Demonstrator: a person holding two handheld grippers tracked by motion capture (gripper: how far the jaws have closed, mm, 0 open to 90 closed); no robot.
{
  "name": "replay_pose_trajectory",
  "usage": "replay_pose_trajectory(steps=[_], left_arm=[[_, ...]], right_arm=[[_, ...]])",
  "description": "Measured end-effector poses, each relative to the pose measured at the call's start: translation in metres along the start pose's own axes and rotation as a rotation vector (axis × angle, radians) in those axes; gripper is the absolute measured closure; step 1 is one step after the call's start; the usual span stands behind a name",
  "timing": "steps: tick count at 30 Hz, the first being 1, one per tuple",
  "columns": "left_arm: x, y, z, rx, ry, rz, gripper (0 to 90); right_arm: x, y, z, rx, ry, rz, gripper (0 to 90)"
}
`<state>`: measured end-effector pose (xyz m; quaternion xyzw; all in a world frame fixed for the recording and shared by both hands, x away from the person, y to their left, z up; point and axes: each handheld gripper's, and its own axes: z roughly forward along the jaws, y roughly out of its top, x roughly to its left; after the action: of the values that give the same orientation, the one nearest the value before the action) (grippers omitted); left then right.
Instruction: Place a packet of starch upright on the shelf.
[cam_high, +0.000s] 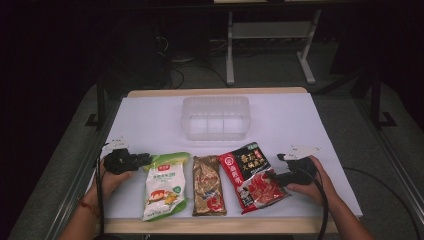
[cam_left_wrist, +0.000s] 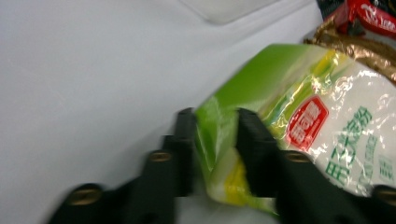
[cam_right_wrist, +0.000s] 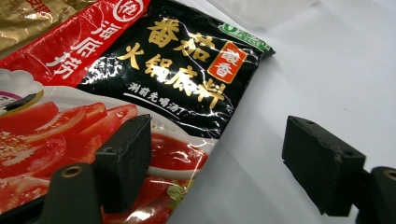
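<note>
Left tool (cam_left_wrist: 212, 135): clamped on green packet (cam_high: 165, 185) corner.
Right tool (cam_right_wrist: 219, 158): spread wide, straddling red packet (cam_right_wrist: 140, 93) edge.
Container (cam_high: 215, 118): empty, at far side of surface (cam_high: 300, 125).
Progress: all three packets lay unpacked.

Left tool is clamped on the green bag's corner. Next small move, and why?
Probably lift the green bag slightly off the table. The left tool already pinches its top corner between both jaws, so the grip looks set, and the clear bin sits open behind the row, a likely destination.
</note>
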<state>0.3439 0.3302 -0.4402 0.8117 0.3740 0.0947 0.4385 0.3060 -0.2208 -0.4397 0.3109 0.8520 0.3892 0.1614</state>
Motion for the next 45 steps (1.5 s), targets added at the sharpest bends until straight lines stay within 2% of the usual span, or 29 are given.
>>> replay_pose_trajectory(steps=[2,3,4,5,6,7,8,9,10,12,13,14,16,22,23,25,27,30,31,32,33,34,35,38,41,43,45], left_arm=[[-0.001,0.002,0.002,-0.014,-0.001,0.006,50.9],[-0.002,0.004,0.003,-0.017,0.014,0.025,50.9],[-0.003,0.006,0.005,-0.013,0.02,0.026,41.1],[-0.005,0.01,0.012,0.002,0.027,0.038,26.2],[-0.005,0.011,0.016,0.025,0.023,0.042,23.1],[-0.005,0.011,0.016,0.025,0.023,0.042,22.4],[-0.007,0.011,0.024,0.071,0.055,0.068,20.0],[-0.007,0.011,0.024,0.071,0.055,0.068,17.3],[-0.009,0.011,0.027,0.1,0.05,0.079,17.3],[-0.011,0.011,0.029,0.119,0.047,0.087,17.3],[-0.018,0.008,0.032,0.139,0.062,0.133,17.4],[-0.021,0.008,0.032,0.139,0.063,0.144,17.7],[-0.022,0.008,0.032,0.143,0.06,0.148,21.7],[-0.028,0.007,0.034,0.161,0.067,0.164,24.1],[-0.028,0.007,0.034,0.161,0.067,0.164,26.5],[-0.033,0.01,0.032,0.176,0.04,0.195,36.5],[-0.036,0.01,0.031,0.181,0.038,0.197,45.9],[-0.036,0.009,0.031,0.18,0.041,0.189,47.6],[-0.038,0.011,0.031,0.189,0.059,0.197,50.6],[-0.038,0.011,0.031,0.189,0.059,0.197,54.9],[-0.039,0.012,0.031,0.189,0.081,0.206,54.9],[-0.04,0.012,0.03,0.183,0.1,0.201,64.8],[-0.039,0.011,0.03,0.18,0.101,0.198,68.4],[-0.037,0.01,0.029,0.168,0.091,0.186,72.1],[-0.038,0.009,0.027,0.148,0.09,0.188,80.9],[-0.036,0.01,0.024,0.104,0.096,0.161,83.8],[-0.032,0.011,0.017,0.058,0.074,0.12,86.5]], right_arm=[[0.001,0.0,0.0,0.002,0.002,-0.002,23.3],[0.001,0.0,0.0,0.002,0.002,-0.002,23.3],[0.001,0.0,0.0,0.001,0.002,-0.004,23.3],[0.001,0.001,0.001,0.004,0.004,-0.005,23.3],[0.002,0.001,0.001,0.005,0.004,-0.004,23.3],[0.002,0.001,0.001,0.005,0.004,-0.004,23.3],[0.002,0.001,0.002,0.004,0.006,-0.006,23.4],[0.002,0.001,0.002,0.004,0.006,-0.006,23.4],[0.003,0.001,0.002,0.005,0.008,-0.01,23.3],[0.003,0.001,0.001,0.005,0.013,-0.012,23.3],[0.002,0.0,0.001,0.006,0.016,-0.009,23.2],[0.002,0.0,0.001,0.007,0.016,-0.007,23.2],[0.003,0.0,0.0,0.009,0.014,-0.009,23.2],[0.005,0.001,0.001,0.013,0.022,-0.02,23.2],[0.005,0.002,0.001,0.013,0.025,-0.021,23.2],[0.005,0.002,0.002,0.015,0.029,-0.024,23.2],[0.006,0.002,0.002,0.016,0.033,-0.023,23.3],[0.007,0.002,0.002,0.017,0.038,-0.025,23.2],[0.007,0.002,0.002,0.018,0.04,-0.025,23.3],[0.007,0.002,0.002,0.02,0.041,-0.026,23.3],[0.007,0.002,0.002,0.02,0.041,-0.026,23.3],[0.008,0.003,0.001,0.021,0.045,-0.029,23.3],[0.008,0.003,0.002,0.02,0.047,-0.03,23.3],[0.007,0.003,0.002,0.02,0.048,-0.03,23.2],[0.007,0.003,0.001,0.021,0.049,-0.031,23.2],[0.007,0.003,0.001,0.021,0.049,-0.032,23.2],[0.007,0.003,0.001,0.02,0.047,-0.037,23.2]])
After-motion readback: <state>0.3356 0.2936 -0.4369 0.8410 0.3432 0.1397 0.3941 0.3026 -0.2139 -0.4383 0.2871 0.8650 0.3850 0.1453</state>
